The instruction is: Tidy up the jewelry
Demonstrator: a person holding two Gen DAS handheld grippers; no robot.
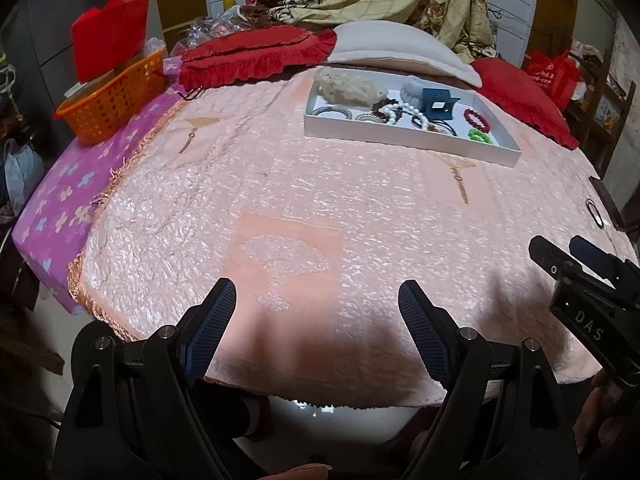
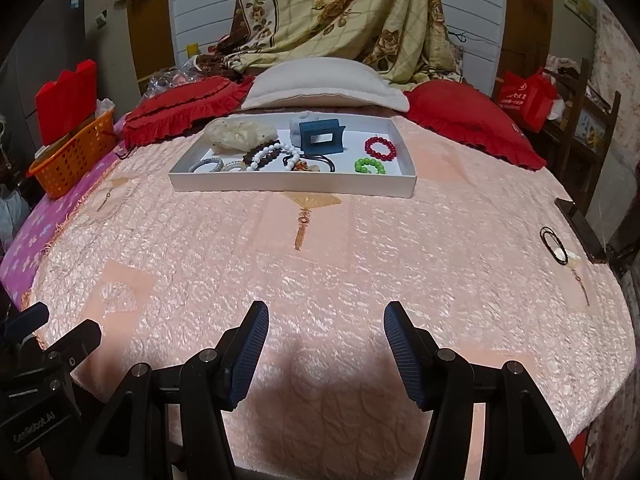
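Clearly most of the jewelry already sits in the shallow white rectangular tray [image 2: 292,190], which lies on the pink quilted bedspread [image 2: 320,264] toward twelve o'clock in the right wrist view and nearer one o'clock in the left. One piece lies well apart from it: a thin black elastic hair loop with a pale charm [image 2: 554,246], out near the bed edge at about three o'clock from the right gripper [image 2: 324,350].

Both tools hover over the near edge of the bed, touching nothing. The right gripper's fingers stand apart and bare; the left gripper [image 1: 316,322] likewise has its jaws spread wide and holds nothing.

That black loop is likely very light, limp and stretchy, so it should drape rather than keep its shape. I would pinch the band itself where it lies flat, pressing slightly into the soft quilt, since the charm looks small and may slip.

Inside the tray, the red bead bracelet [image 2: 380,147] and green bead bracelet [image 2: 370,166] look hard and smooth, apt to roll. The teal plastic claw clip [image 2: 318,134] is rigid.
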